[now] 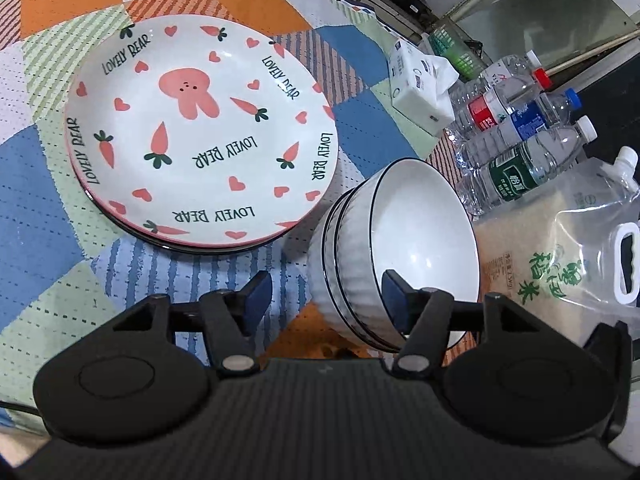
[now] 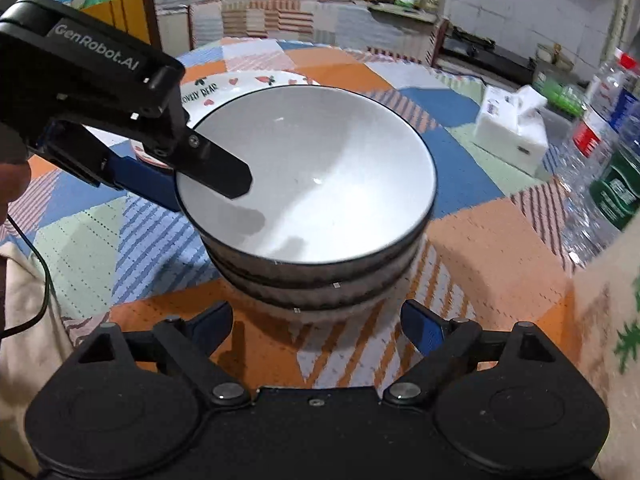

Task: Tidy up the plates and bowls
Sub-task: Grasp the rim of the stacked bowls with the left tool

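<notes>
A stack of white ribbed bowls with black rims (image 1: pixel 400 248) stands on the patchwork tablecloth; it also shows in the right wrist view (image 2: pixel 320 184). To its left lies a stack of plates, the top one printed with a pink rabbit, carrots and hearts (image 1: pixel 200 128), partly hidden behind the bowls in the right wrist view (image 2: pixel 248 80). My left gripper (image 1: pixel 326 294) is open and straddles the near-left rim of the top bowl, one finger (image 2: pixel 216 168) inside and one outside. My right gripper (image 2: pixel 316 320) is open and empty, just in front of the bowl stack.
A tissue pack (image 1: pixel 420 80) and several water bottles (image 1: pixel 520 140) lie to the right of the bowls. A rice bag with a spout (image 1: pixel 560 248) sits at the near right. A kitchen counter (image 2: pixel 320 12) stands beyond the table.
</notes>
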The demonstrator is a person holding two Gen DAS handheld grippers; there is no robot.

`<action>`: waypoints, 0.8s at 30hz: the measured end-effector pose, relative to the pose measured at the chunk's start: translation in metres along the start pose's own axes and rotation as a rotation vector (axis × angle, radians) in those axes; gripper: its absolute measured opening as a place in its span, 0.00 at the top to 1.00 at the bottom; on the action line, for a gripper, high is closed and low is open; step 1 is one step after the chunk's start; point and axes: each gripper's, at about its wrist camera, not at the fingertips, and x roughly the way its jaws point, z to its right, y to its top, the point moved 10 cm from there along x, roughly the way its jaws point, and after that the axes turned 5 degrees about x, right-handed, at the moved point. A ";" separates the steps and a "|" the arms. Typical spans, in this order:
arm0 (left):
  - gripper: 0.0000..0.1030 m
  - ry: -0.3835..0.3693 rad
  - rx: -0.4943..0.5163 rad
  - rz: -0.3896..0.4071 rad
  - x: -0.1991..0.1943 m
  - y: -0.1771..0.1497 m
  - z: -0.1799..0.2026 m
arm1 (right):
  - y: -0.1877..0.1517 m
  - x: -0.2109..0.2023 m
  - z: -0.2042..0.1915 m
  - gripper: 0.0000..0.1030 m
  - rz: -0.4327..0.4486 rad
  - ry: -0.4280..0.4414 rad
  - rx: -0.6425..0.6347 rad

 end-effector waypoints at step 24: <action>0.56 -0.006 0.039 -0.045 0.033 -0.008 0.019 | 0.010 0.034 0.002 0.05 0.185 0.099 0.059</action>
